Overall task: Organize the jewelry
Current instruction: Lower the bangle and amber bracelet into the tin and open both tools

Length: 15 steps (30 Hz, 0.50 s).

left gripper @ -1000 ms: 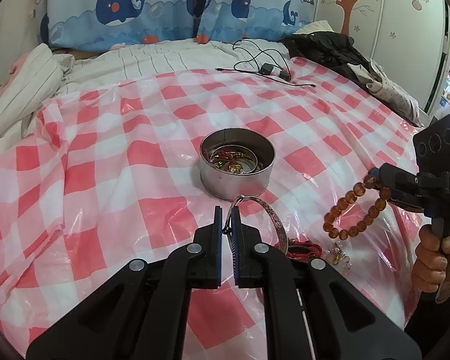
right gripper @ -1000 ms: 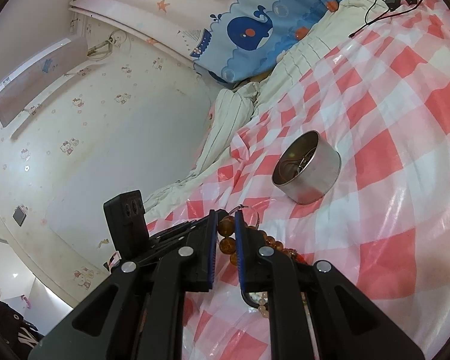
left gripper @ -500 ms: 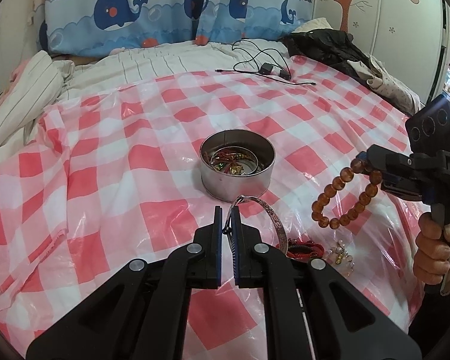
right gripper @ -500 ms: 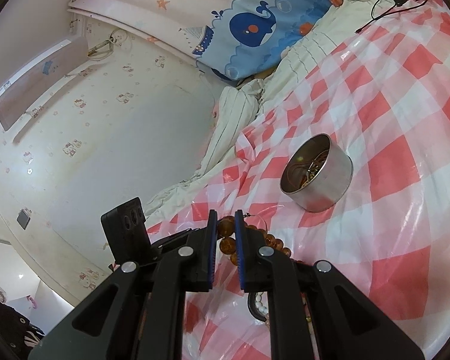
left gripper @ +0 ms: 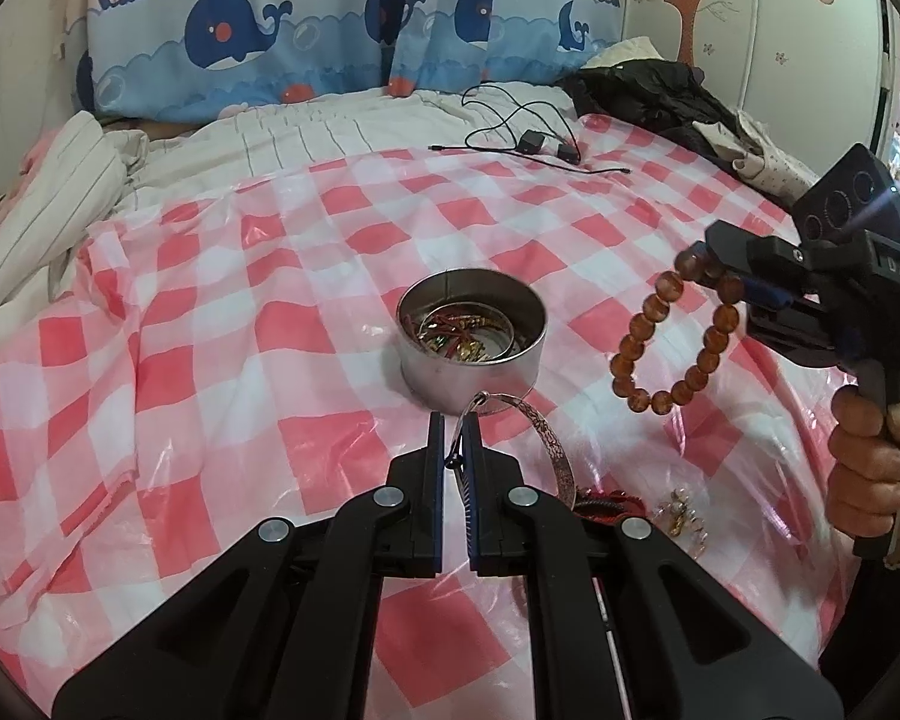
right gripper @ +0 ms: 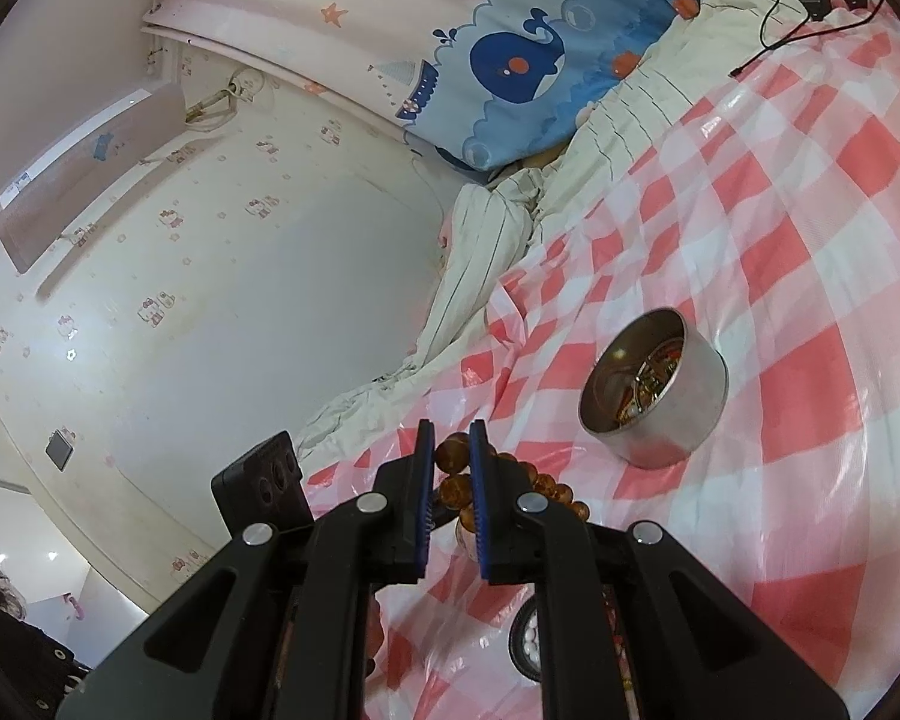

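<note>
My left hand-held gripper (left gripper: 455, 429) pinches a silver bangle (left gripper: 543, 435) just above the bed (left gripper: 270, 312). My right hand-held gripper (right gripper: 452, 444) pinches brown beads (left gripper: 669, 336), hanging in the air. The tin (left gripper: 471, 342) sits farther out, with jewelry inside.

checked cloth (left gripper: 282, 276), whale curtain (left gripper: 240, 30), perhaps chargers (left gripper: 534, 141)

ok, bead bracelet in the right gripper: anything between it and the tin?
Nothing visible. The bead bracelet hangs in the air from the right gripper, beside the round tin, with only checkered cloth under the gap. The tin's open top is uncovered, though jewelry already lies inside.
</note>
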Motion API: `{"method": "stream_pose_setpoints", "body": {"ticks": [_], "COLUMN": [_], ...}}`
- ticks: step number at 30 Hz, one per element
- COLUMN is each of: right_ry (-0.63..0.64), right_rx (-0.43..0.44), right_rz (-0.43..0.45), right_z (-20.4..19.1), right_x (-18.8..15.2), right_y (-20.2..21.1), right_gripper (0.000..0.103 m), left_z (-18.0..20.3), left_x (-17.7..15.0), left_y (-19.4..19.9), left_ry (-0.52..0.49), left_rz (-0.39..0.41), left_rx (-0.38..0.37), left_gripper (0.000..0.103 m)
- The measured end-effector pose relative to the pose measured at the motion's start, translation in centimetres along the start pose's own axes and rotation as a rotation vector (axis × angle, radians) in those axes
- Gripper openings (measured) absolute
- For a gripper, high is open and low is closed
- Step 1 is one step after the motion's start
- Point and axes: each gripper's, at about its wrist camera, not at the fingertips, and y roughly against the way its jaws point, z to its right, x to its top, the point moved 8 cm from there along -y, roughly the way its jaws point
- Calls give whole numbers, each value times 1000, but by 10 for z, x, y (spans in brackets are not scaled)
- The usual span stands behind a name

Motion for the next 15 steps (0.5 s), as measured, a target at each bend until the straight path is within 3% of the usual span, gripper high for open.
{"method": "stream_pose_setpoints", "body": {"ticks": [15], "right_ry": [45], "right_rx": [19], "right_rz": [-6], "right_z": [-11], "right_x": [47], "right_y": [-22], "right_gripper": [12], "left_z": [-11], "left_x": [41], "left_y": [-40], "left_ry": [85], "left_rz": [23], "left_rx": [-47], "left_gripper": [5]}}
